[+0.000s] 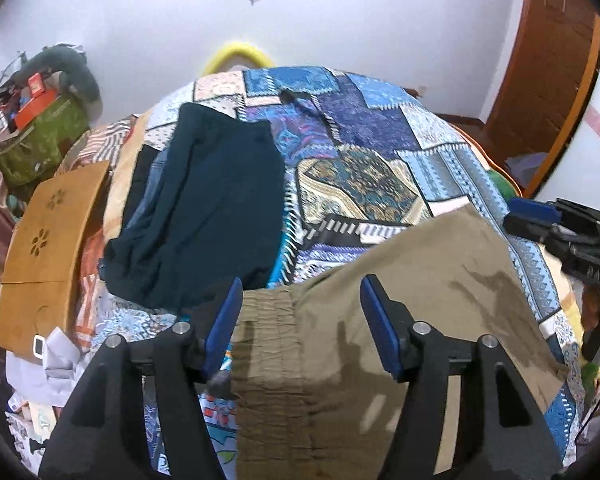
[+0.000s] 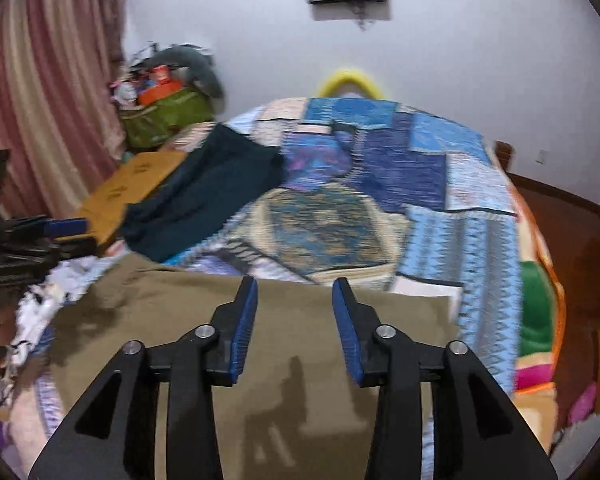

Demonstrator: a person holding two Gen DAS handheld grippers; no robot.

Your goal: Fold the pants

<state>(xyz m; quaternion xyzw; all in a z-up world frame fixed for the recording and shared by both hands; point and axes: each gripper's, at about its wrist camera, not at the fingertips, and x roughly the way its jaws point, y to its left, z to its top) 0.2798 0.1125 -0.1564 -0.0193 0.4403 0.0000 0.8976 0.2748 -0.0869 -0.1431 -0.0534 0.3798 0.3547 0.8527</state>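
Note:
Olive-brown pants [image 1: 400, 312] lie flat on the patchwork bed cover, with the gathered elastic waistband [image 1: 266, 340] at the near left. My left gripper [image 1: 300, 284] is open above the waistband, holding nothing. In the right wrist view the pants [image 2: 300, 360] spread under my right gripper [image 2: 294, 284], which is open and empty above the cloth, near its far edge. The left gripper [image 2: 40, 236] also shows at the left edge of the right wrist view. The right gripper [image 1: 560, 232] shows at the right edge of the left wrist view.
A folded dark teal garment [image 1: 208, 208] lies on the bed [image 1: 360, 128] to the far left of the pants. A tan wooden board [image 1: 48, 240] sits at the bed's left side. A cluttered green bag [image 1: 36, 140] stands beyond it. A wooden door [image 1: 540, 60] is at right.

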